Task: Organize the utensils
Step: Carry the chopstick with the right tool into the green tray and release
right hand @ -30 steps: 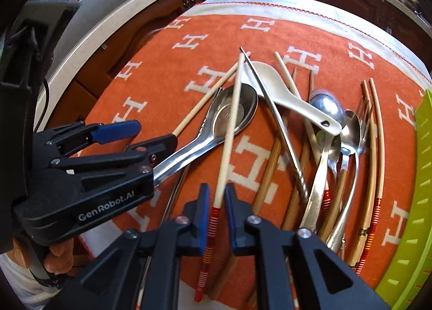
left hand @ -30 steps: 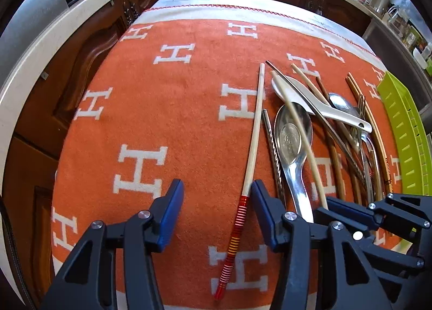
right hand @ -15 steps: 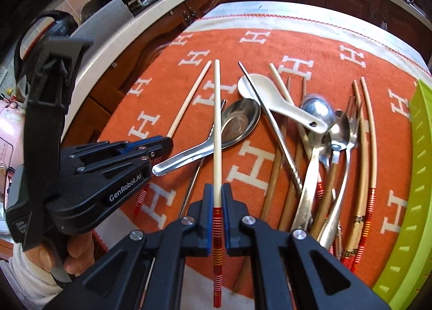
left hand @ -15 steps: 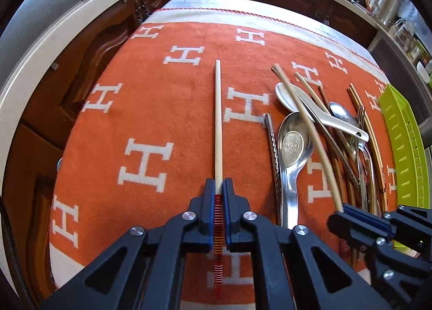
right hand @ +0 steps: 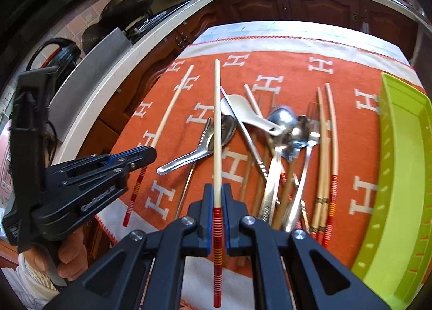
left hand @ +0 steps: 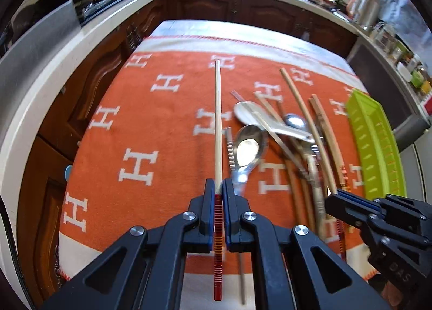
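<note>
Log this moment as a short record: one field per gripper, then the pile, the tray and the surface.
left gripper: shut on a chopstick with a red banded end
right gripper: shut on a second chopstick, same kind
pile: metal spoons, a white spoon, a fork and more chopsticks, crossed over one another
tray: lime green, at the right edge
surface: orange cloth with white H marks
</note>
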A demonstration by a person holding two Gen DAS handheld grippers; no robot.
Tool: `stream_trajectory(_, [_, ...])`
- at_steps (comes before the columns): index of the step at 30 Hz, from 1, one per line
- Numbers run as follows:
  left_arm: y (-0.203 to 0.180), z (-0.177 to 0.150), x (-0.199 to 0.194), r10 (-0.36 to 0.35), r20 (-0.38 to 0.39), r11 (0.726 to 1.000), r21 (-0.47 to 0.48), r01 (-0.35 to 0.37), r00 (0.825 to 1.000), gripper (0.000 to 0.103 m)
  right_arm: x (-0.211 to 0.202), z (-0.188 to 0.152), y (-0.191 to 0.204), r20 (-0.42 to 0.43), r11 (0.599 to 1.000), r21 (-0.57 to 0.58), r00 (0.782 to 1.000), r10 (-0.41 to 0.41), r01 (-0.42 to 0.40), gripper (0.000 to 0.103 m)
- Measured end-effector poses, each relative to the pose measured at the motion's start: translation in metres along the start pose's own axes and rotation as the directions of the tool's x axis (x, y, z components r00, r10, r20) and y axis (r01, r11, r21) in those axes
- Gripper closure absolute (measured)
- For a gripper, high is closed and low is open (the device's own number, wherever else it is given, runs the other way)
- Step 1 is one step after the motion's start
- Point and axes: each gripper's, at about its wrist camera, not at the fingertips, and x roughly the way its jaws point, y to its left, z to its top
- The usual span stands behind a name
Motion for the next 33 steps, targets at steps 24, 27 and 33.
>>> stream_trajectory(24, [-0.216, 0.028, -0.025, -0.23, -0.005, 0.921, 0.321, 0.22, 0.973, 0.1, -0.108, -0.029, -0.131, 0.173, 0.941, 0.295, 0.96, -0.222, 0.165, 0.097])
stream_trajectory(27, [-0.233, 0.03, -0.013, -0.249, -0.035, 0.914, 0.32, 0.247, 0.968, 0.1, -0.111, -0.032, -0.153, 0.161, 0.918, 0.342, 0.95, -0.268, 0.201, 0.097])
stream_trajectory(33, [-0.248, 0.036, 0.013, -0.279, -0.096, 0.913, 0.281, 0.295, 0.956, 0.1, -0.104, -0.034, -0.18, 0.124, 0.892, 0.392, 0.948, -0.295, 0.226, 0.097])
